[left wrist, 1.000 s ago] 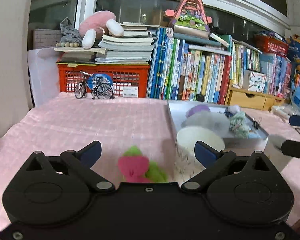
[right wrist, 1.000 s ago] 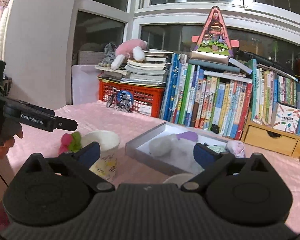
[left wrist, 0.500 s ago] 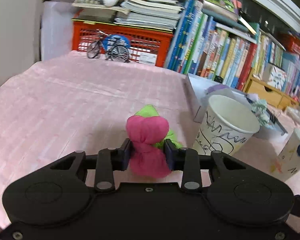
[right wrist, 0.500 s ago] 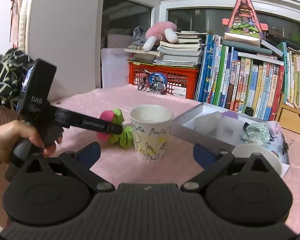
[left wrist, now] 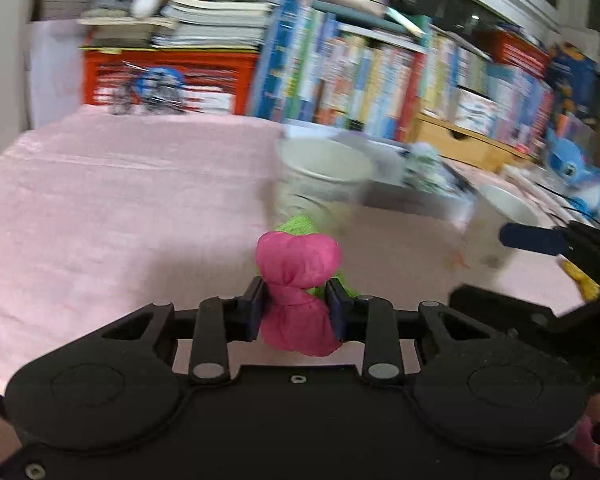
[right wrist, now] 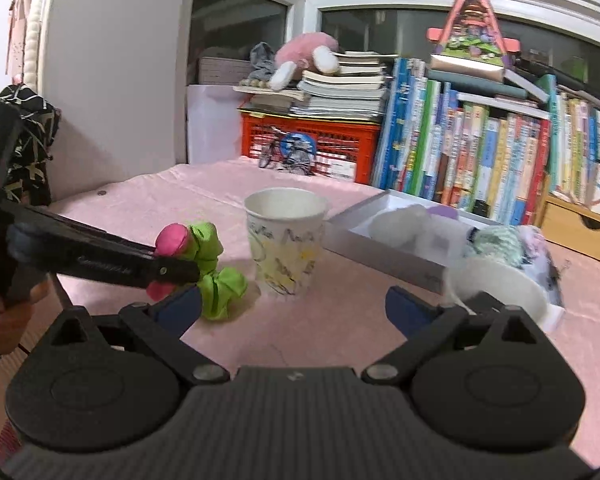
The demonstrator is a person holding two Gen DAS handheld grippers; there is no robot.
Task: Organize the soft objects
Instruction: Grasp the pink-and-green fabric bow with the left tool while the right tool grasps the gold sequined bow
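My left gripper (left wrist: 297, 304) is shut on a pink scrunchie (left wrist: 297, 272), pinched at its waist between the blue pads. A green scrunchie (left wrist: 300, 226) lies just behind it and touches it. In the right wrist view the left gripper (right wrist: 171, 270) comes in from the left with the pink scrunchie (right wrist: 171, 240) in it, over the green scrunchie (right wrist: 217, 280) on the pink cloth. A patterned paper cup (right wrist: 285, 240) stands upright right of them. My right gripper (right wrist: 291, 308) is open and holds nothing, in front of that cup.
A second white cup (right wrist: 496, 284) stands by my right fingertip. Behind it a grey box (right wrist: 380, 252) holds several soft things. A red crate (right wrist: 312, 144), a toy bicycle (right wrist: 287, 152) and rows of books (right wrist: 480, 160) line the back. A hand (right wrist: 3, 320) grips the left handle.
The left jaws closed from wide open onto the pink scrunchie, and that gripper has since swung right towards the cups. The right gripper sank a little and now sits closer to the cups.
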